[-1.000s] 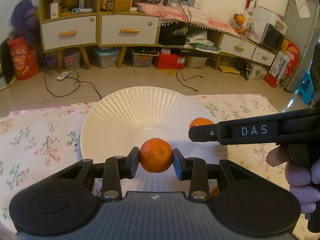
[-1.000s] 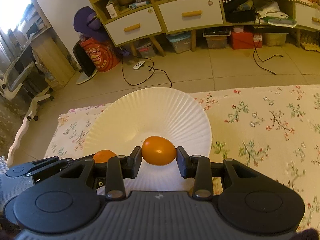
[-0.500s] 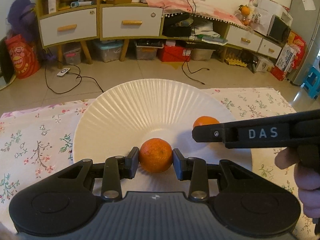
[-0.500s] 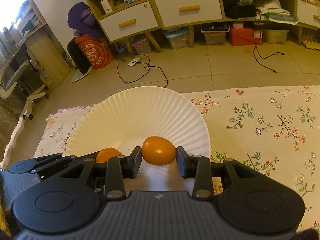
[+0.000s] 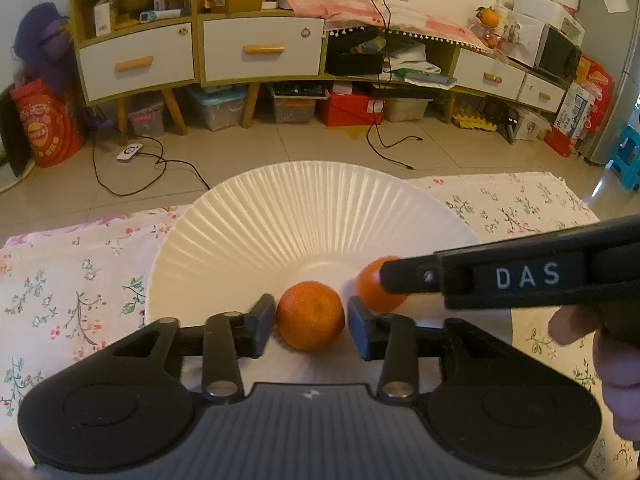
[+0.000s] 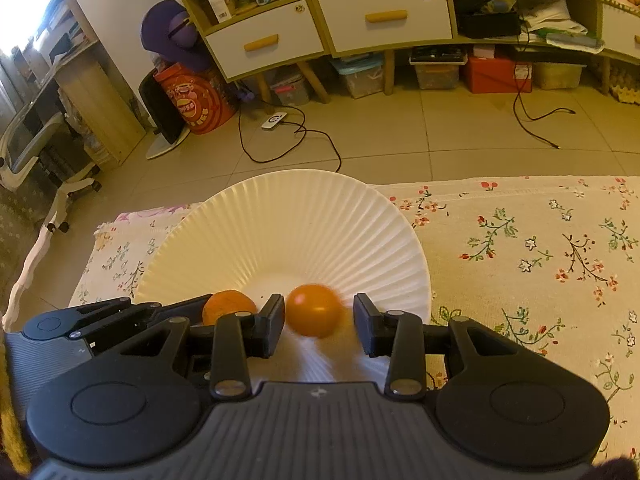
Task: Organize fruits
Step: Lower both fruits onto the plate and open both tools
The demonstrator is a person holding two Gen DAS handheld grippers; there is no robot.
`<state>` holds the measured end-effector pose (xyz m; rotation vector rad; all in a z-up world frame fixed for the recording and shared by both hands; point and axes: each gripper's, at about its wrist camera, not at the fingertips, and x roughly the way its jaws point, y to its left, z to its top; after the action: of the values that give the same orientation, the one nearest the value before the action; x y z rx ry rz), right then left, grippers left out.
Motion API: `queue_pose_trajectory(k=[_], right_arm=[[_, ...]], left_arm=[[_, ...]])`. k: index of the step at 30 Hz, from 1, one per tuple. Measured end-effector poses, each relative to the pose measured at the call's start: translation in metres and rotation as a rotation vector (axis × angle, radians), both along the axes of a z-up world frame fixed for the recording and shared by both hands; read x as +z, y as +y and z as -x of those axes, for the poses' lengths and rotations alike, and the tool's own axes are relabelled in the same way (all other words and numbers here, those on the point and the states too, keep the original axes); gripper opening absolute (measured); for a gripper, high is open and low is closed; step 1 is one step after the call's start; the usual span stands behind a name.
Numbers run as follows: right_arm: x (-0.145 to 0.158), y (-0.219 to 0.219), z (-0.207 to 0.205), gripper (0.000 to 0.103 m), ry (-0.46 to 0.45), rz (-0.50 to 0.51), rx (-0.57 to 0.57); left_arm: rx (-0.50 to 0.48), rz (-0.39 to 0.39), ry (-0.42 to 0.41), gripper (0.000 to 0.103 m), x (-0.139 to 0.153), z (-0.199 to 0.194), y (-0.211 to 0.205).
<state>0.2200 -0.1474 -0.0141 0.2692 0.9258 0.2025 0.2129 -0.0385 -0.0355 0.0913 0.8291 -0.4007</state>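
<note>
Both tools stand apart over the white plate (image 5: 256, 216). The mandarin (image 5: 310, 315) lies on the plate between the fingers of the left tool (image 5: 311, 322). The smooth orange fruit (image 6: 314, 310), blurred, sits between the fingers of the right tool (image 6: 319, 326).

Two orange fruits (image 5: 310, 315) on a white ribbed plate (image 5: 280, 216), floral cream tablecloth (image 6: 540, 248) beneath

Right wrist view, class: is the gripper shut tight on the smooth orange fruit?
No: the right gripper is open, with a clear gap beside the smooth fruit over the plate.
</note>
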Motion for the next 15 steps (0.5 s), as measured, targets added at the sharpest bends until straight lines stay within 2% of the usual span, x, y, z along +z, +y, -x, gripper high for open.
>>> queue_pose_trajectory(k=[4,5,7,10,15], right_arm=[[0.002,0.001,0.001,0.046,0.0,-0.01,0.004],[0.003,0.001,0.002,0.048,-0.001,-0.011,0.003],[0.005,0.0,0.003,0.054,-0.005,-0.014,-0.002],[0.01,-0.002,0.007,0.063,-0.013,-0.016,-0.014],[0.018,-0.002,0.016,0.071,-0.027,-0.01,-0.014]], left_arm=[[-0.011,-0.011,-0.014,0.046,0.003,0.004,-0.002],[-0.014,-0.014,-0.018,0.047,0.004,0.005,-0.002],[-0.019,-0.019,-0.02,0.056,0.005,0.007,-0.002],[-0.022,-0.025,-0.026,0.063,0.009,0.011,-0.003],[-0.018,-0.027,-0.031,0.073,0.017,0.019,-0.002]])
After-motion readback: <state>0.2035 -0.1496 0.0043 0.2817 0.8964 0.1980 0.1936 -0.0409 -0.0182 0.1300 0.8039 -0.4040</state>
